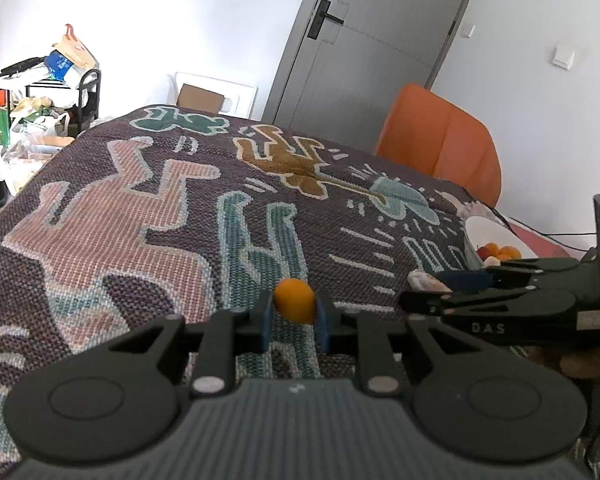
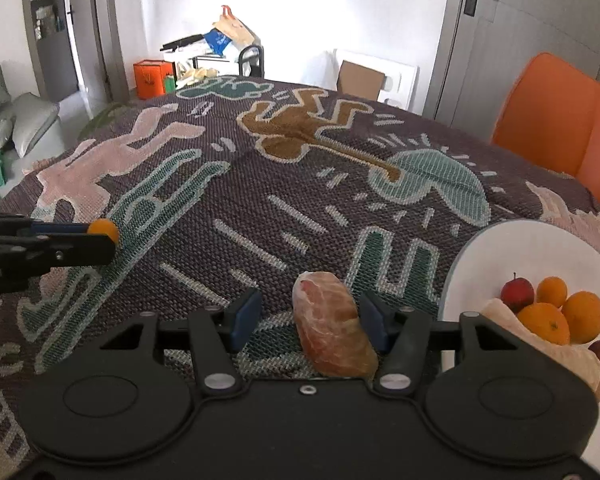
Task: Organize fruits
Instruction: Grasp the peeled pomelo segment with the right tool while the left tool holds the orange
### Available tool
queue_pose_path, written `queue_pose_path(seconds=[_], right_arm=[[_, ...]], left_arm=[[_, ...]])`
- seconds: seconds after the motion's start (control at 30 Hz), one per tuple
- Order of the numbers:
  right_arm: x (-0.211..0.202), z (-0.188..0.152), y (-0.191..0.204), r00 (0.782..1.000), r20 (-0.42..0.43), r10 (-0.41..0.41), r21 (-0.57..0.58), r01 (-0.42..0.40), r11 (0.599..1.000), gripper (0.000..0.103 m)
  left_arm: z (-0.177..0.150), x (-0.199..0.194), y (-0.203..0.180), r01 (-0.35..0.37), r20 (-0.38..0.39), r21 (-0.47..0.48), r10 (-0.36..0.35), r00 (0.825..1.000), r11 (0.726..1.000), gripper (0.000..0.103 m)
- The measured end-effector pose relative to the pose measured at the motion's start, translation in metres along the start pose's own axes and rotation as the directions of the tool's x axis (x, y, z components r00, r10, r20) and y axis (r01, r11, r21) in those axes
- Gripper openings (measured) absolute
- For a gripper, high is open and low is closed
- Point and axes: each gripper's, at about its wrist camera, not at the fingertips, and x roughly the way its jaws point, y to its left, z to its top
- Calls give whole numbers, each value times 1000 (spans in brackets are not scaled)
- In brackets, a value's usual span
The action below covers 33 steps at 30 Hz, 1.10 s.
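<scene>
1. The left gripper [image 1: 294,320] reaches forward, low over the woven patterned tablecloth [image 1: 148,208], with its two blue-padded fingers [image 1: 265,320] drawn in close.
2. Those fingers pinch a small round orange fruit [image 1: 294,300] between them. In the right wrist view the same fruit [image 2: 105,230] shows at the tip of the left gripper [image 2: 100,240], which enters from the left edge lying almost level.
3. The right gripper [image 2: 308,318] points across the cloth, its fingers [image 2: 246,312] spread wide.
4. A peeled pinkish-orange citrus segment [image 2: 334,326] lies on the tablecloth [image 2: 220,184] between those fingers, close to the right-hand one. Whether that pad touches it cannot be told; the left pad stands clear of it.
5. A white round bowl [image 2: 520,248] sits just right of the right gripper. It holds several oranges [image 2: 582,316], a small red apple-like fruit [image 2: 518,294] and a pale peeled piece.
6. An orange chair [image 2: 564,120] stands beyond the table's far right edge.
</scene>
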Motion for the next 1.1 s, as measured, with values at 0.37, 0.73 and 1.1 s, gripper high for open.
queue_pose_path(seconds=[0.37,0.73,1.1], right_arm=[[-10,-6,9,998,-7,70,47,-69,996,52],[-7,-6,5,999,8,47,63,-47,997,32],[-30,-14,0,992,86,89,123,-100,987,29]], left_arm=[[0,-4,8,3,0,-17,-3,1000,1000,21],[-1,-7,0,-9,-2,-1,9,1000,1000,21],[5,-8,-17,6,8,33,-6,1000,999,21]])
